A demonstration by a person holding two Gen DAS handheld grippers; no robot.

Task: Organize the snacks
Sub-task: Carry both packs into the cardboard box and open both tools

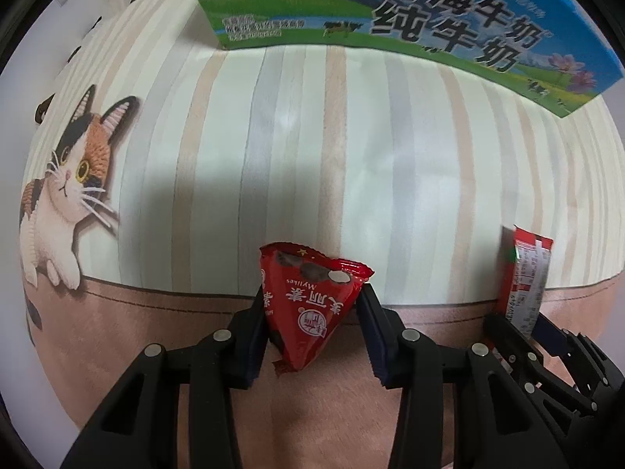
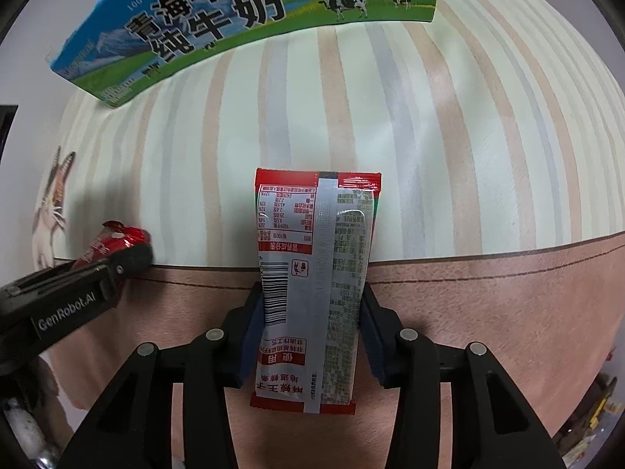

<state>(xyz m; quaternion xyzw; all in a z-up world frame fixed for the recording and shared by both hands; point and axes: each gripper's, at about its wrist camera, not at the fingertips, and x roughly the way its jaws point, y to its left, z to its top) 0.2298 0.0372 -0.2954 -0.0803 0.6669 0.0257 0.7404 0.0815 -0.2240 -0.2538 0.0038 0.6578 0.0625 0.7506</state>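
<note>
Snacks in both grippers, held over a striped cloth (image 1: 297,125) with a pink border. Left gripper (image 1: 312,305): jaws closed against a red triangular pouch (image 1: 312,297), wide end pointing away from the camera, narrow tip back between the fingers; print reads "Mylikes". Right gripper (image 2: 310,297): jaws pressed on both long edges of a flat red-and-silver sachet (image 2: 312,285), back side up, barcode and nutrition table showing, its far end reaching out past the fingertips. In the left view the sachet (image 1: 525,281) and right gripper (image 1: 519,324) sit just beside, at the right edge. In the right view the pouch (image 2: 117,240) and left gripper (image 2: 117,258) show at the left. Milk carton (image 1: 390,11) stands on the cloth beyond, well apart from both. Cat print (image 1: 66,187) on cloth, left side.
</note>
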